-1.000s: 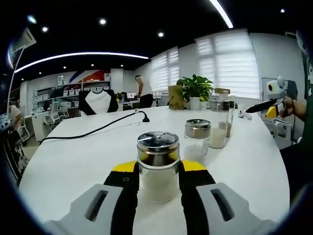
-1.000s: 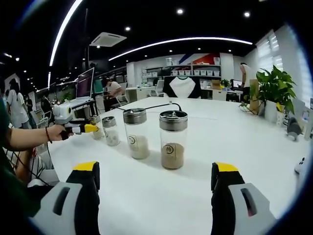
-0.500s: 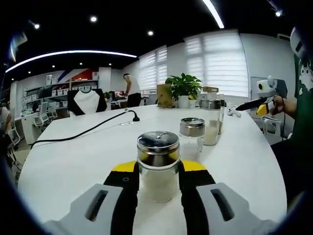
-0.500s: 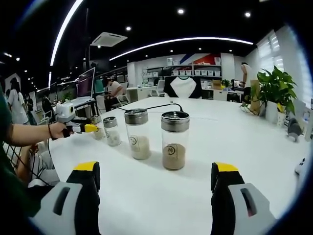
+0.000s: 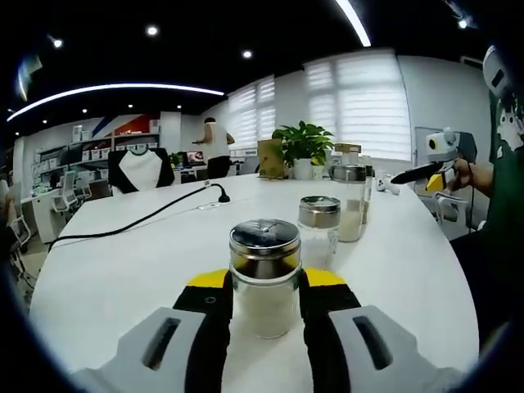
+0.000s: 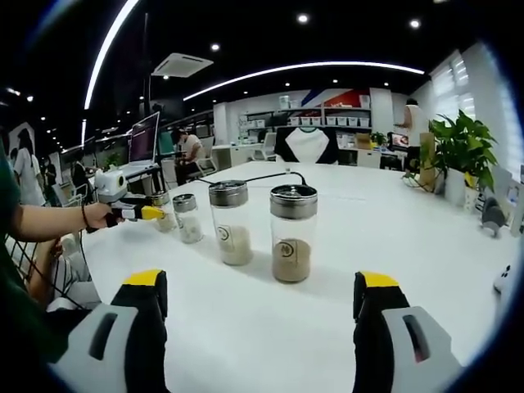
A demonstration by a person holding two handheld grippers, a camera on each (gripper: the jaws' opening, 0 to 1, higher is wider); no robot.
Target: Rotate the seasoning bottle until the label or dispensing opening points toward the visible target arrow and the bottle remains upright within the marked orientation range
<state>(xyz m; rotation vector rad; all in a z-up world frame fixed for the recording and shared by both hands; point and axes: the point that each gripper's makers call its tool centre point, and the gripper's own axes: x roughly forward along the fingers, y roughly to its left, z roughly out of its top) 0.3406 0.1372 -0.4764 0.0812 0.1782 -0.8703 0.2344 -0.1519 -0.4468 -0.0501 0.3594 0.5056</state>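
A glass seasoning bottle (image 5: 264, 282) with a metal lid and pale powder stands upright on the white table (image 5: 106, 270); my left gripper (image 5: 264, 288) is shut on its sides. In the right gripper view that left gripper (image 6: 135, 214) shows at the far left in a person's hand, at the end of a row of bottles. My right gripper (image 6: 262, 303) stands open over bare table, short of a bottle of brown powder (image 6: 292, 236) and one of white powder (image 6: 230, 224). From the left gripper view, the right gripper (image 5: 426, 172) hovers at the right.
A small shaker (image 5: 318, 229) and a taller bottle (image 5: 350, 205) stand behind the held one. A black cable (image 5: 147, 217) crosses the table. A potted plant (image 5: 304, 146) and a box sit at the far edge. Office desks and people are behind.
The left gripper view has swung a little, so the background and the other bottles have slid left. The bottle stays clamped in the left jaws. The right gripper has not moved.
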